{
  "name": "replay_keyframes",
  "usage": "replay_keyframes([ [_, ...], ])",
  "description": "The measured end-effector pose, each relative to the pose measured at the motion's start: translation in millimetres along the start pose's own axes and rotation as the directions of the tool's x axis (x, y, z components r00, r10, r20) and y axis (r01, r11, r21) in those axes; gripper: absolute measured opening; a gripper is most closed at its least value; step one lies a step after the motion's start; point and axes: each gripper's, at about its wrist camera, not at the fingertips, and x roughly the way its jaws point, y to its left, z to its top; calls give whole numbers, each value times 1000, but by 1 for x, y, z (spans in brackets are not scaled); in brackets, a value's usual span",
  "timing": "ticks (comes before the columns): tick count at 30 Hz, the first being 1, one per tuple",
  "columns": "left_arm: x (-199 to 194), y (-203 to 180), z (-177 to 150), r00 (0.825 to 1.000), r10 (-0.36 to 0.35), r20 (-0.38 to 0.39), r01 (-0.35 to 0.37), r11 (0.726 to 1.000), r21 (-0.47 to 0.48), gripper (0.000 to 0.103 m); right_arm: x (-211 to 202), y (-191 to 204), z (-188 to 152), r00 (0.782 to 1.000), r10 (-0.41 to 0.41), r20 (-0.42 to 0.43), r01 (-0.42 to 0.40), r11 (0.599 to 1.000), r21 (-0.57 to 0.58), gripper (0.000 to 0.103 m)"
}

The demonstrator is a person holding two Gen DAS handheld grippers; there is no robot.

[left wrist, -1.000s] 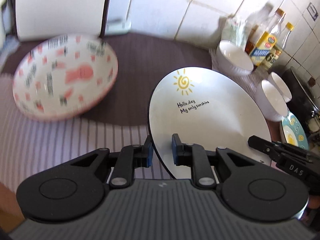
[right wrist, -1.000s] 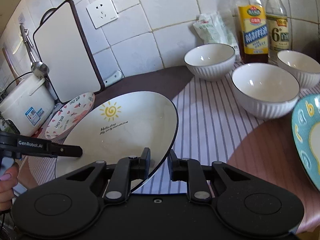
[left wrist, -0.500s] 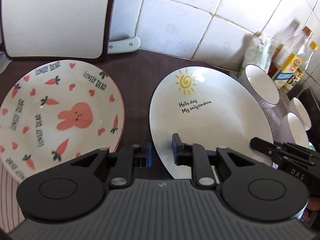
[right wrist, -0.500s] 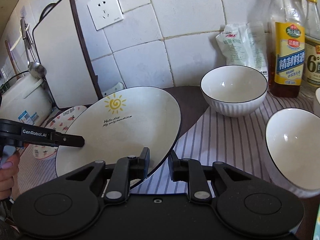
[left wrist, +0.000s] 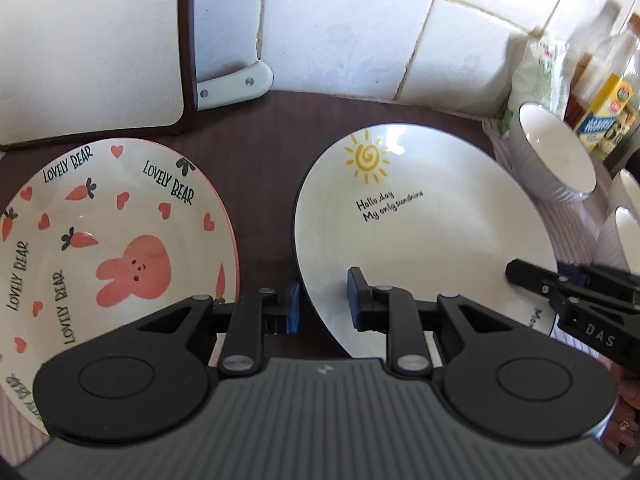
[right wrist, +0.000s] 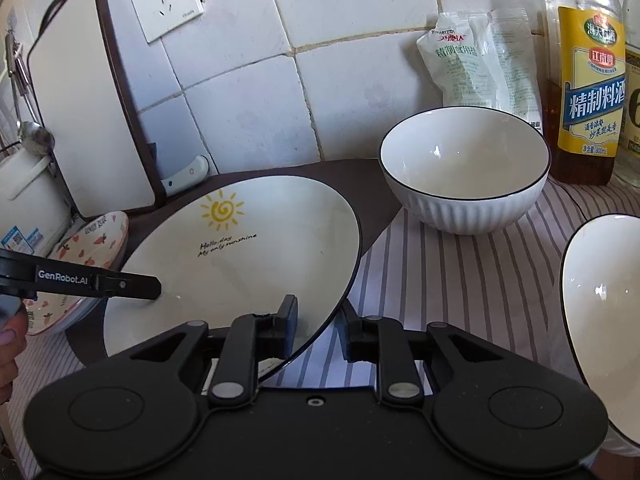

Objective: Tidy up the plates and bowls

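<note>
Surface [right wrist: 460, 280]: dark top, partly covered by a striped cloth, crowded along the tiled wall.

Cutting board [left wrist: 88, 40]: stands against the wall just behind the rabbit plate. It is close to the travel path; a raised rim swung leftward could knock it.

Sun plate [left wrist: 420, 216]: white, dark-rimmed, printed with a sun and "Hello, day". It is held tilted between the rabbit plate and the white ribbed bowl, above or just at the surface; contact underneath cannot be confirmed.

Rabbit plate [left wrist: 112, 240]: pink-rimmed, just left of the sun plate, not touching it. Judged the likely stacking target. Risk: rim-to-rim strike and chipping if the sun plate goes across at its present tilt.

White ribbed bowl [right wrist: 464, 168]: just right of the sun plate's far edge, with a second white bowl [right wrist: 600, 308] nearer. A swing of the plate could clip either.

Cooking wine bottle [right wrist: 588, 92]: tall glass, behind the bowl; would topple if the bowl were shoved.

Left hand-held gripper [left wrist: 322, 300]: fingers straddle the plate's near-left rim with a visible gap, so contact is loose at best. Right hand-held gripper [right wrist: 320, 328]: fingers sit either side of the near-right rim, likewise not visibly pinching. Principal risk: a glazed rim sliding out of two shallow edge holds, dropping the plate.
</note>
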Motion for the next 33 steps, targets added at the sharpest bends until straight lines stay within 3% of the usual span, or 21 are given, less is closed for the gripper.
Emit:
replay_keyframes([
  [4,-11,-5,4,999,25,-27,-25,1000,11,28,-8,16,3,996,-93,-9,92,992,-81,32],
  [6,-18,-6,5,998,40,-58,-39,999,9,37,-16,18,6,993,-113,-21,112,992,-57,32],
  [9,-29,-3,4,990,51,-130,-54,998,-26,40,-34,22,12,989,-136,-53,136,991,2,37],
  [11,-41,0,0,990,18,-142,-26,998,-53,41,-47,27,16,990,-122,-77,125,991,39,41],
  [20,-95,5,-7,987,24,-159,-29,999,-28,48,-100,58,22,989,-77,-124,83,996,44,52],
  [28,-139,11,-11,987,59,-147,-53,998,43,52,-132,87,28,980,-88,-176,87,996,-11,54],
  [33,-158,28,-19,987,82,-142,-79,997,23,53,-148,114,33,978,-123,-171,109,990,-86,60],
])
